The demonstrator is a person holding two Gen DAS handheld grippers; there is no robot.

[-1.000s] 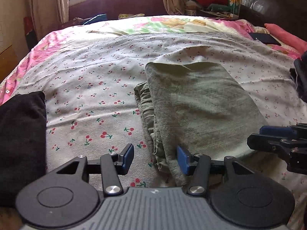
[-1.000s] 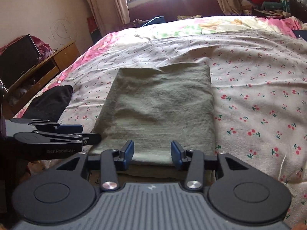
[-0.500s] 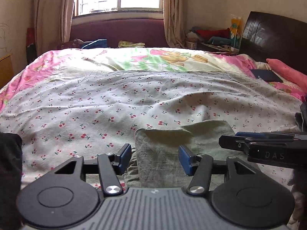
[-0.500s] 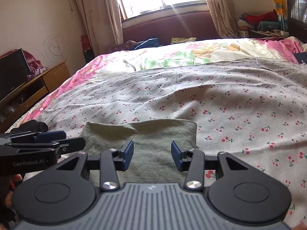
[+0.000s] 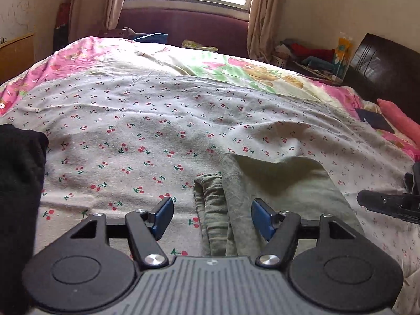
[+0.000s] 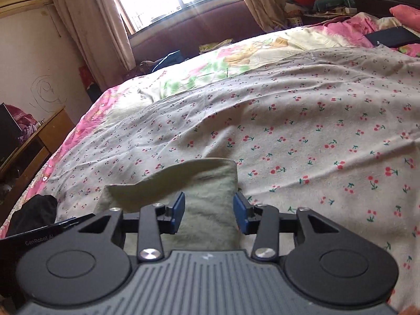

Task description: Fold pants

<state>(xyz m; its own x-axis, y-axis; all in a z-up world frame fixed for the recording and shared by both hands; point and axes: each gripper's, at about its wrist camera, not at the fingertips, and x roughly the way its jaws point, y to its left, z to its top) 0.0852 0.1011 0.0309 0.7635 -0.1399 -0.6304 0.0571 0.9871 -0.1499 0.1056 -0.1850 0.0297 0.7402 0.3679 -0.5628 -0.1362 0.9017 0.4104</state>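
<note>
right gripper sits low over the folded green pants on the cherry-print sheet, jaws apart, not pinching. left gripper pokes in beside it.

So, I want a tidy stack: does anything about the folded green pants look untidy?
Yes. The folded grey-green cotton pants have a bunched lower layer sticking out past the top layer's left edge, and the far edge is lifted and curled off the cherry-print sheet.
</note>
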